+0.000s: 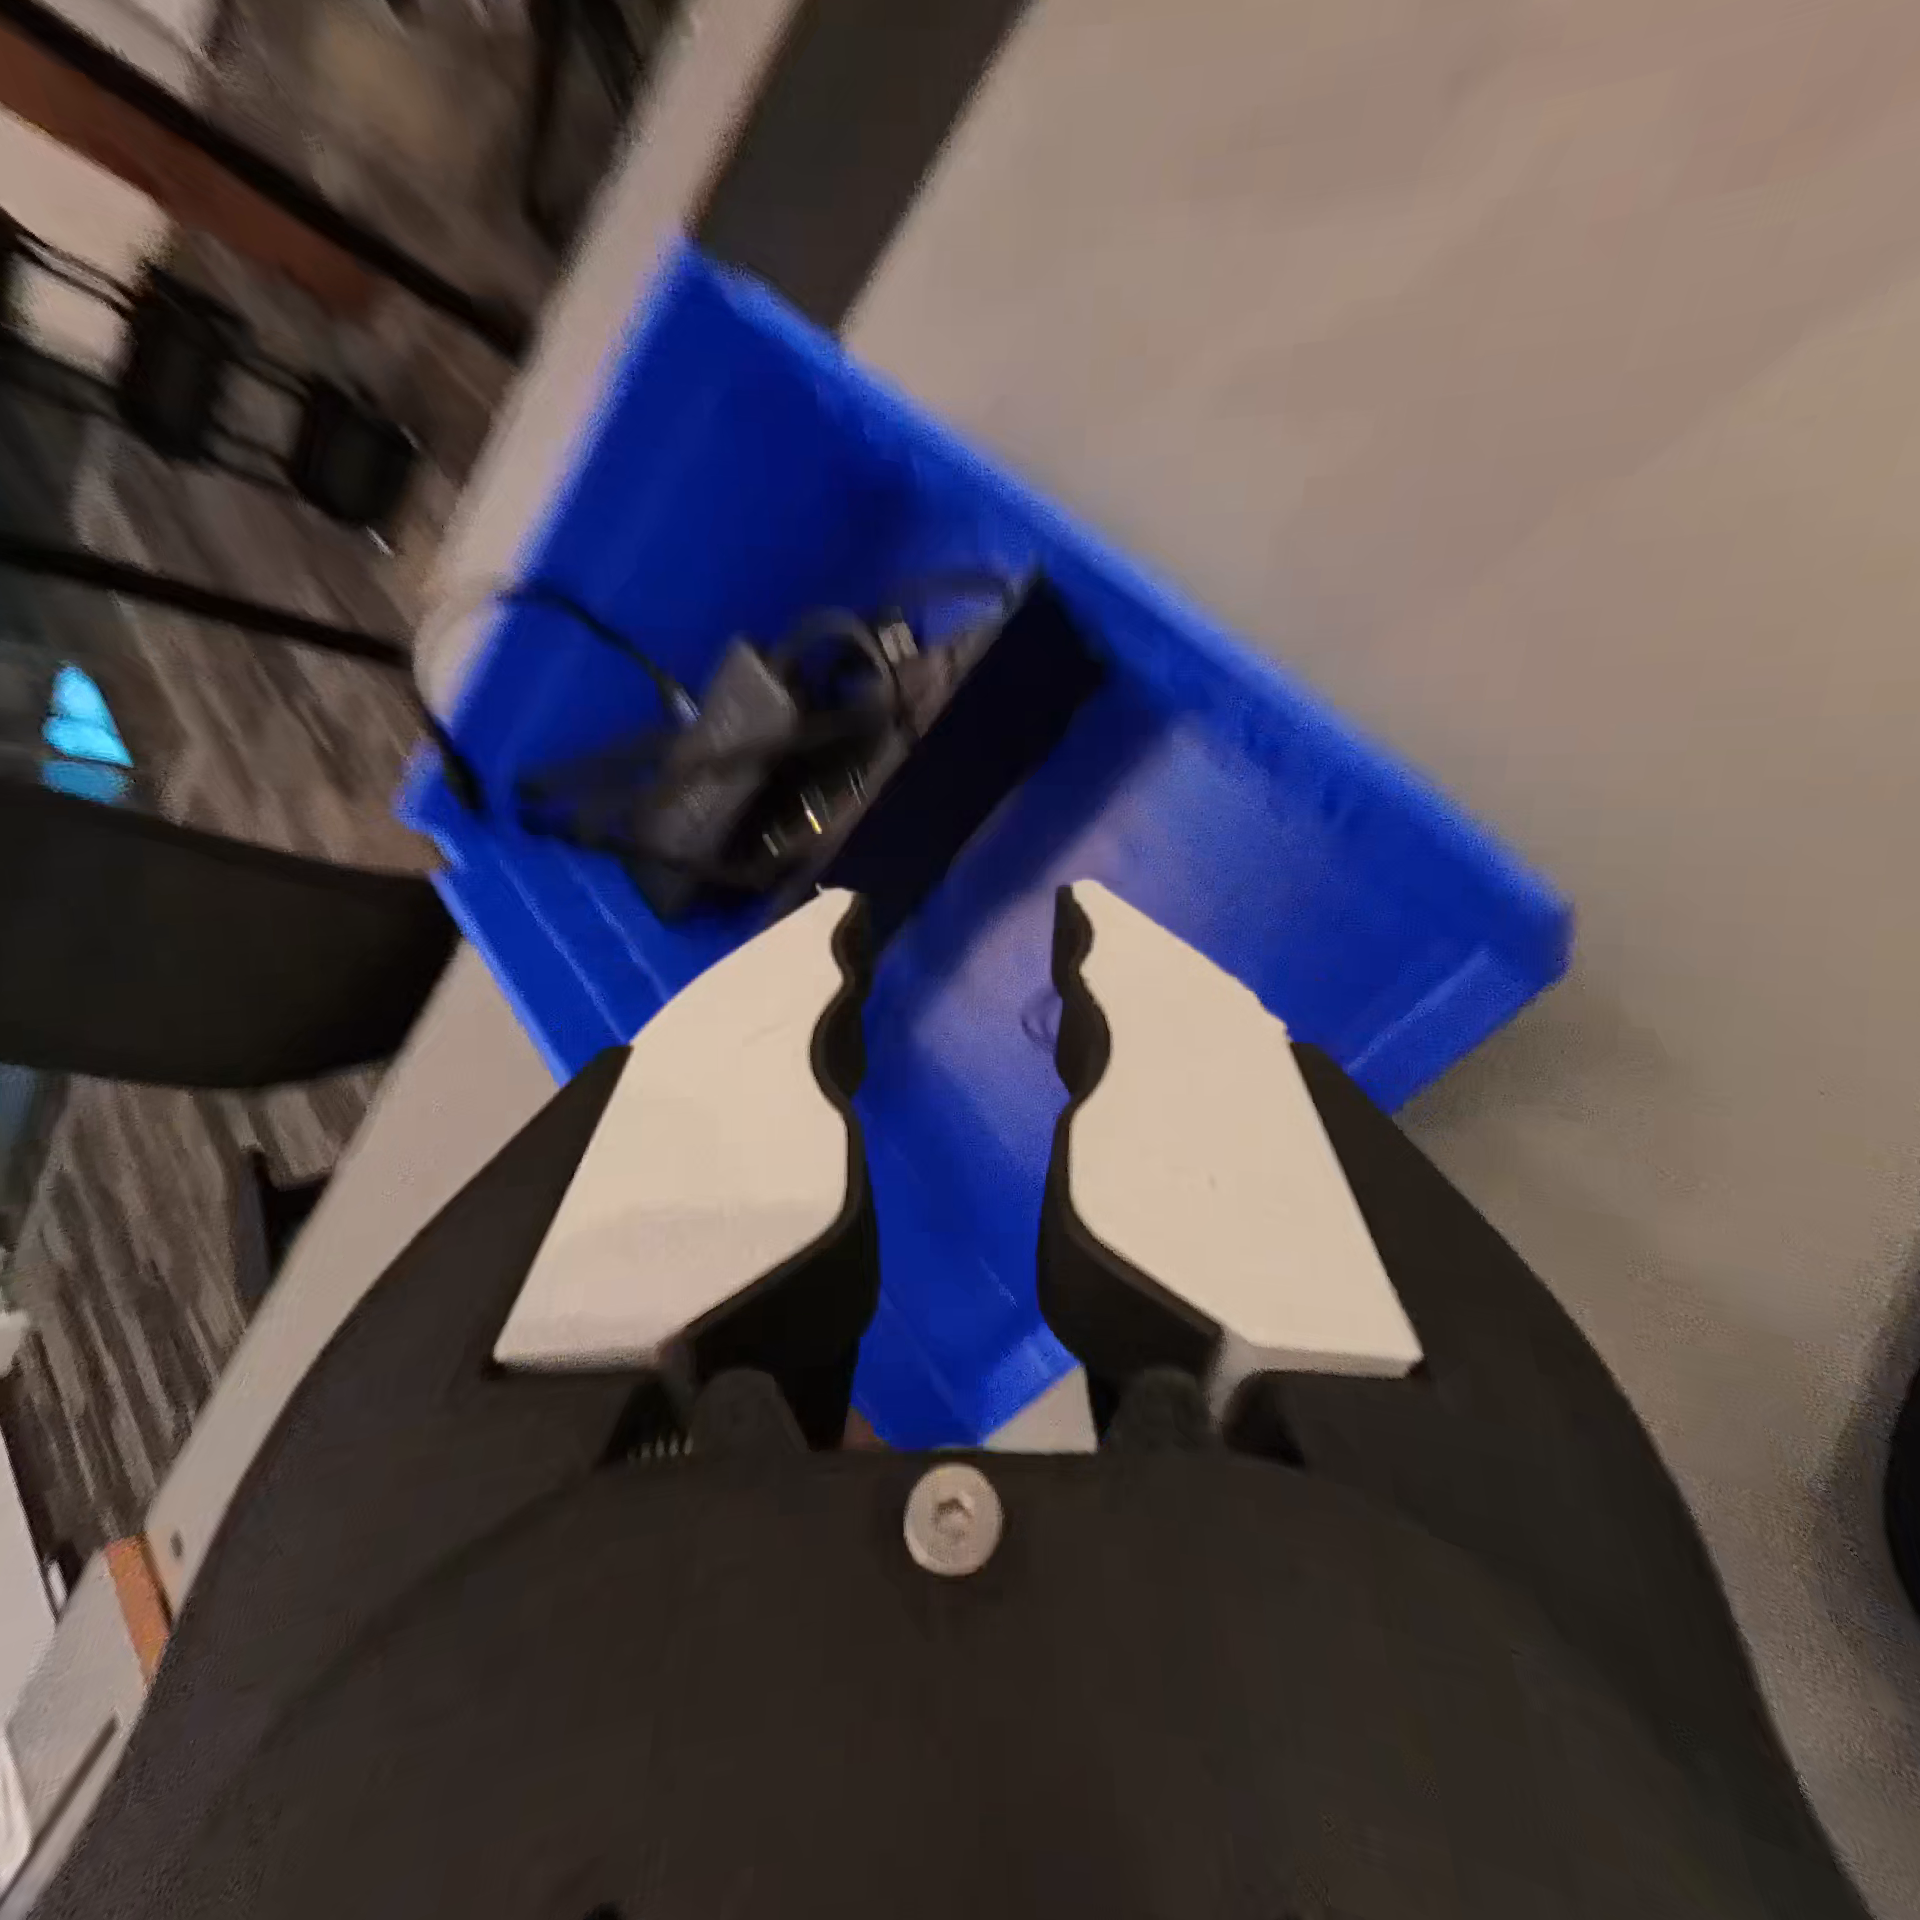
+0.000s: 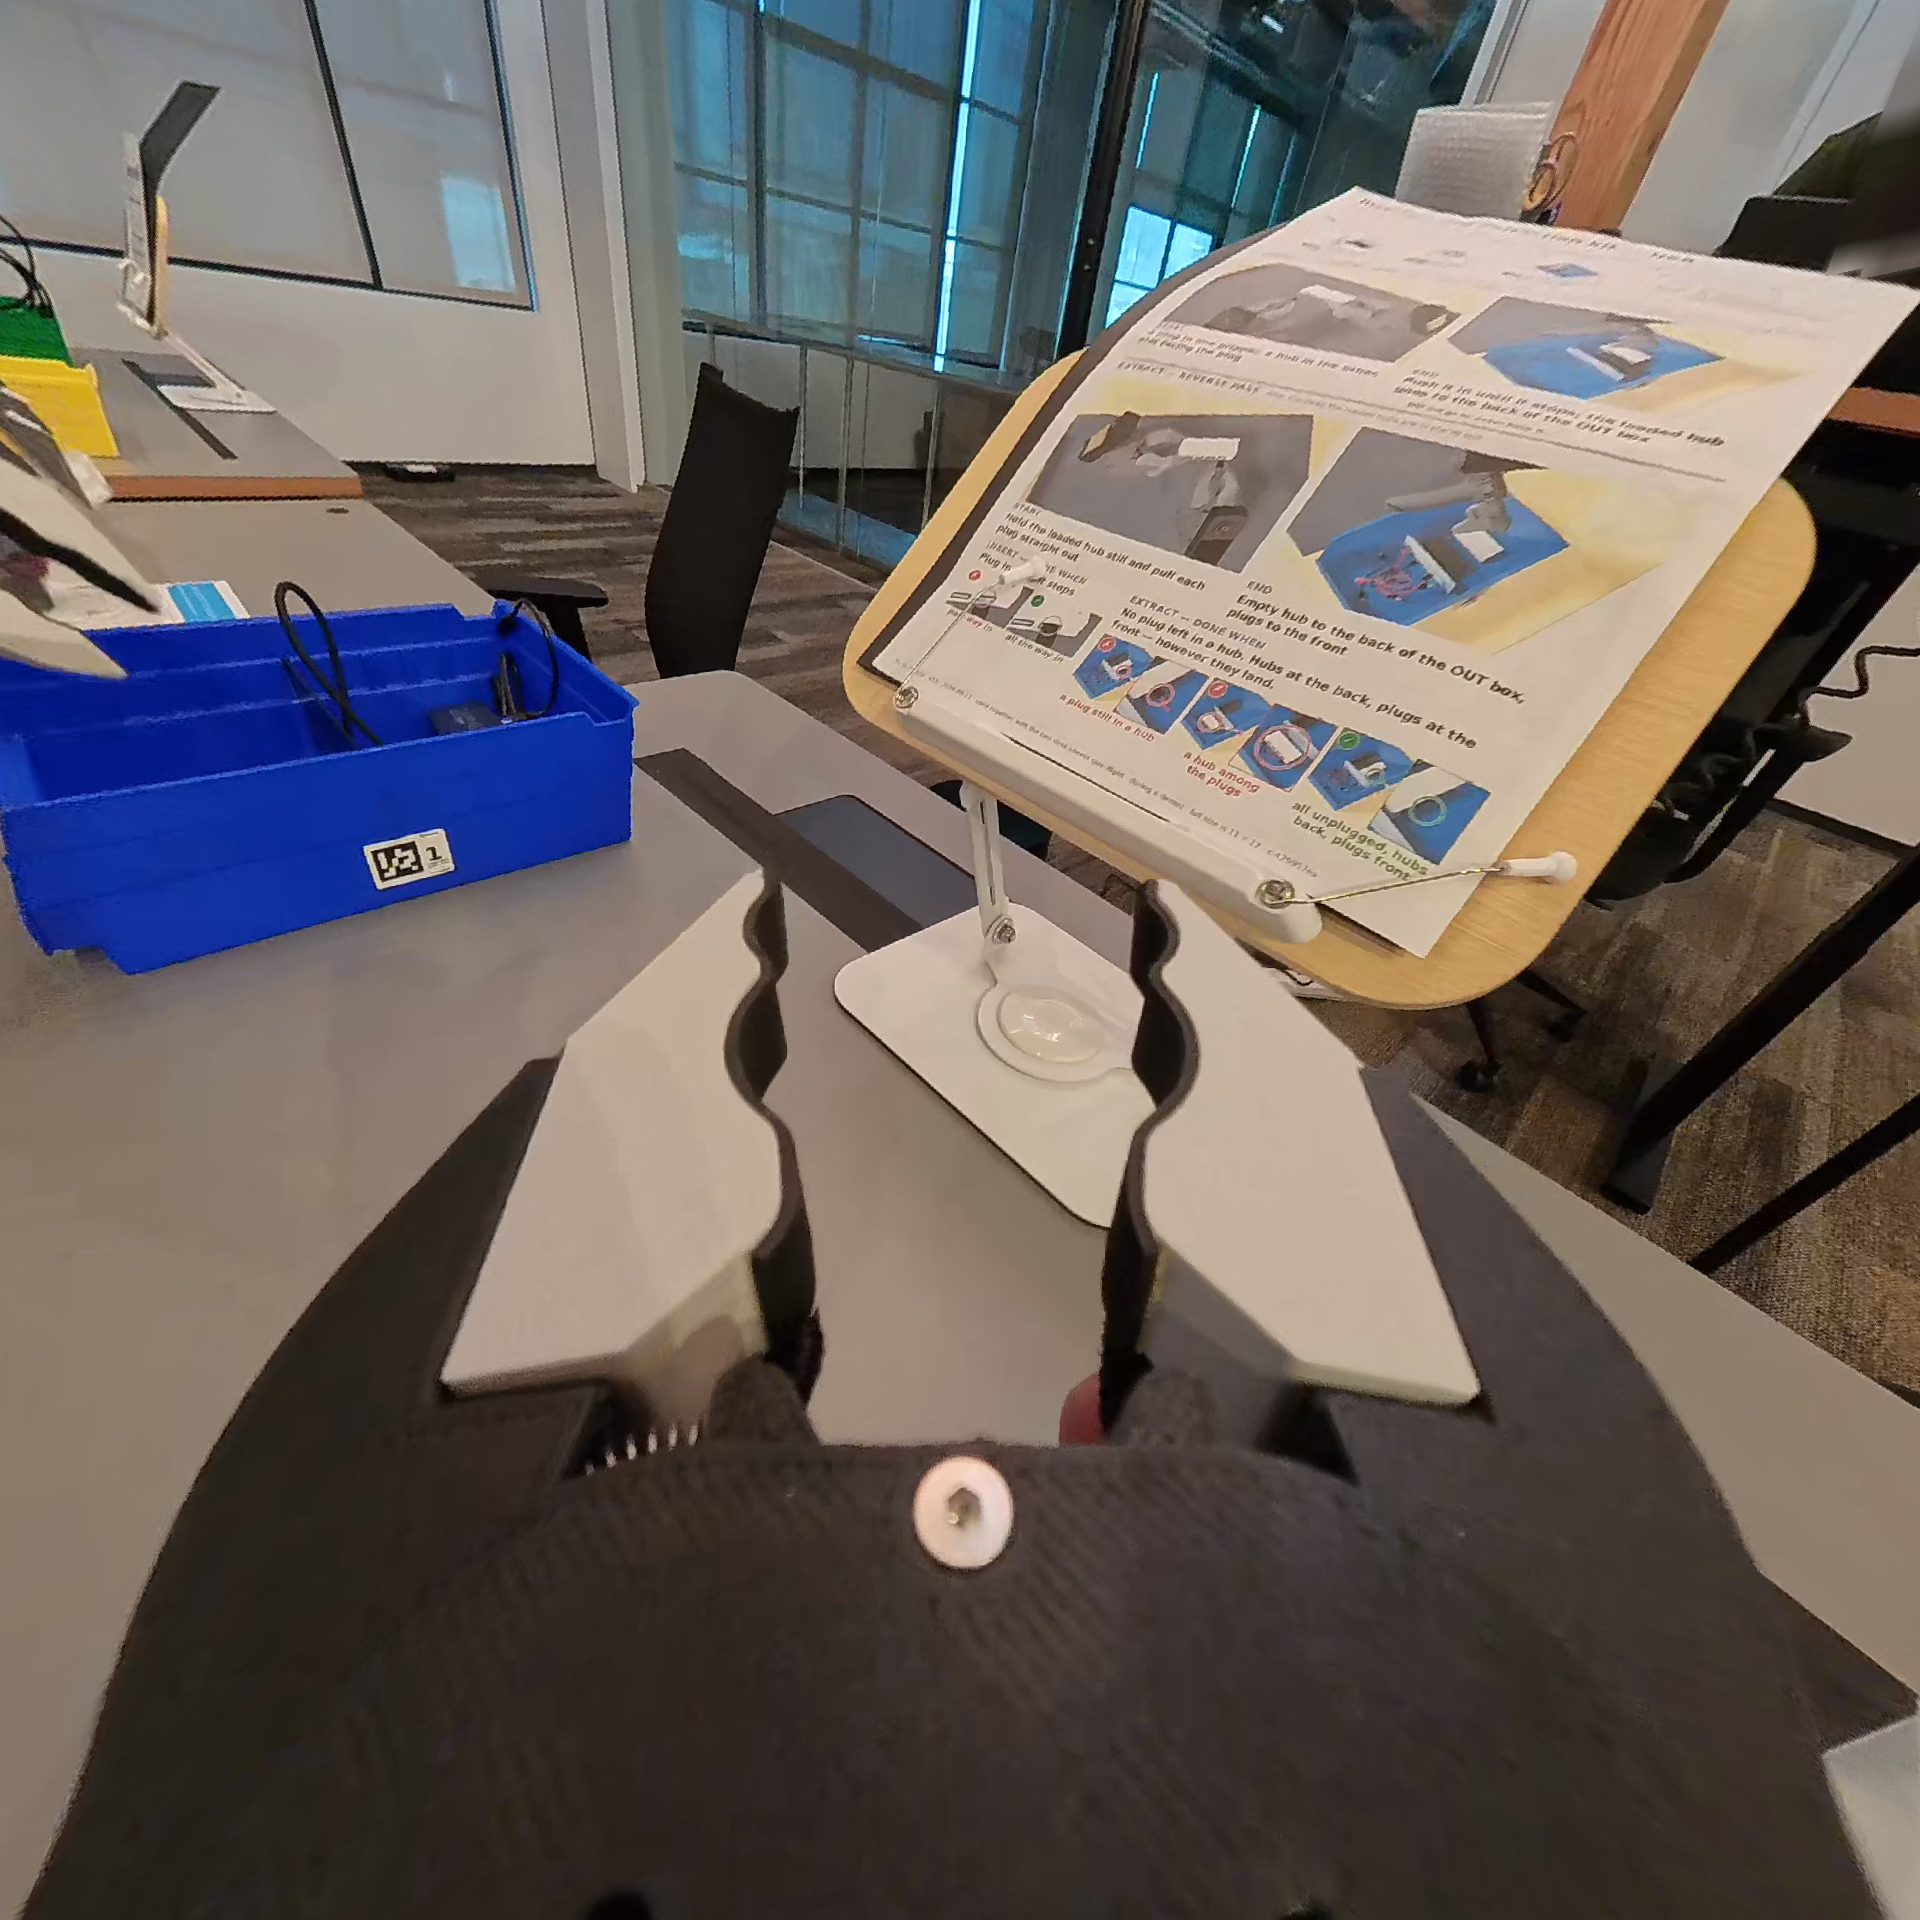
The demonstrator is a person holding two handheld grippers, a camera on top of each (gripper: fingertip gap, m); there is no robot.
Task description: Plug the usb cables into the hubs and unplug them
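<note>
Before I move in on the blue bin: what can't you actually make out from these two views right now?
- Hubs and cables in the bin: left wrist view is motion-blurred, so ports, plugs and count are unreadable.
- Same contents in the right wrist view: the bin's wall and dividers hide all but cable loops and one dark hub.
- Left gripper: cut off by the right view's left edge.

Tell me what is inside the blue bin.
The blue bin holds black cables and a dark hub in its far compartment. Its walls hide the compartment floors; the left view is too blurred for detail.
</note>
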